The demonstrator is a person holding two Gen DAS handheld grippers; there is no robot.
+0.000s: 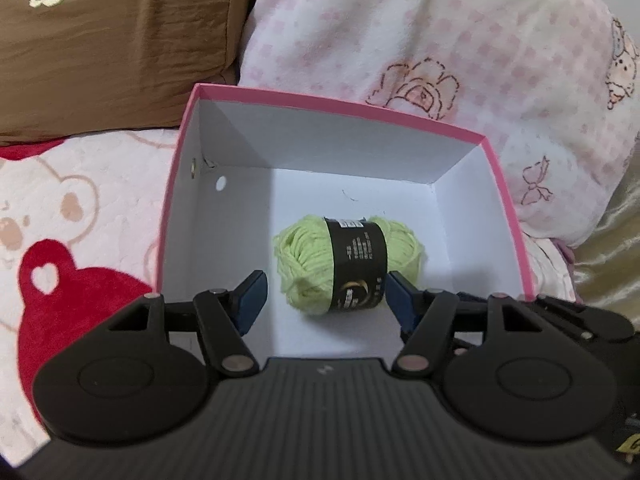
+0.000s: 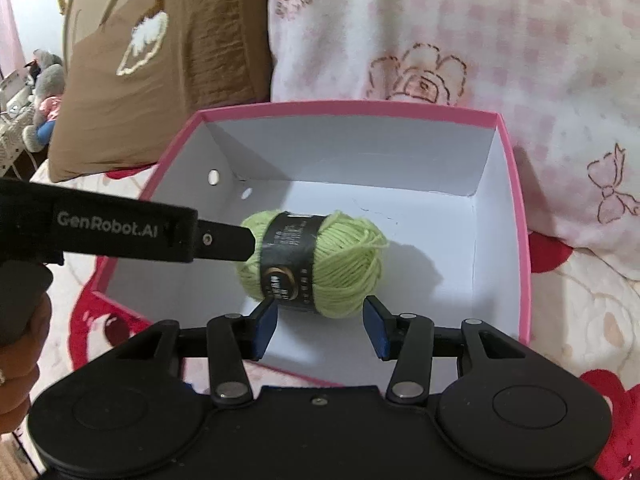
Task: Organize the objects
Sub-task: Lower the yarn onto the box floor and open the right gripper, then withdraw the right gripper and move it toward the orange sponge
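A light green yarn ball [image 1: 308, 264] with a black paper band lies on the white floor of an open pink box [image 1: 344, 106]. My left gripper [image 1: 325, 286] hovers over the box's near side, open, its blue pads on either side of the yarn and clear of it. In the right wrist view the same yarn ball [image 2: 344, 264] rests in the box [image 2: 516, 184]. One black finger [image 2: 224, 240] of the left gripper reaches in from the left, next to the yarn's end. My right gripper [image 2: 320, 312] is open just in front of the yarn, holding nothing.
The box sits on a bed sheet [image 1: 80, 208] printed with red and pink bears. A brown pillow [image 1: 112, 48] lies behind it on the left and a pink-checked floral blanket [image 1: 420, 40] on the right. A person's hand [image 2: 20, 344] holds the left gripper.
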